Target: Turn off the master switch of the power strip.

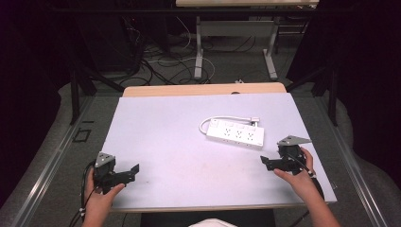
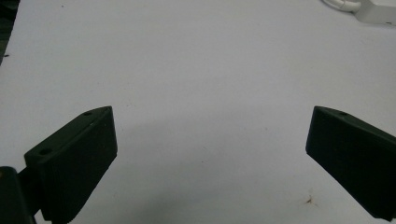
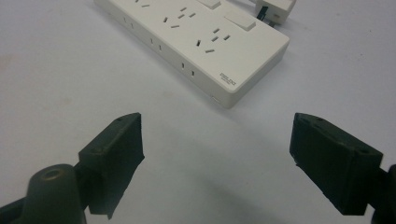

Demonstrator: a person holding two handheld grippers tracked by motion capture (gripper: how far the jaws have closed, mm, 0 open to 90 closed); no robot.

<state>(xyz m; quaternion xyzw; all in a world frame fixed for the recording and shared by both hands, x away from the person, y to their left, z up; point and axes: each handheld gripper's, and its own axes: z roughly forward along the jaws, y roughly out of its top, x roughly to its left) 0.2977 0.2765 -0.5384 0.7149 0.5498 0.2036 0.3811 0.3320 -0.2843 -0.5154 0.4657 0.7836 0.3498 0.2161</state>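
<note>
A white power strip (image 1: 235,134) lies flat right of the table's middle, its white cable (image 1: 213,120) looped behind it with the plug (image 1: 254,119) at the back. In the right gripper view the power strip (image 3: 201,42) sits just ahead of the jaws. My right gripper (image 1: 264,161) is held near the table's right front, open, with nothing between its jaws (image 3: 217,140). At the left front my left gripper (image 1: 135,169) is open too, over bare table (image 2: 210,135). A corner of the power strip (image 2: 378,11) shows at the top right of the left gripper view.
The white table top (image 1: 179,142) has a wooden strip (image 1: 203,89) along its far edge. Beyond it are the grey floor with loose cables (image 1: 161,64) and the legs of another table (image 1: 199,47). Dark frame bars (image 1: 75,90) stand at both sides.
</note>
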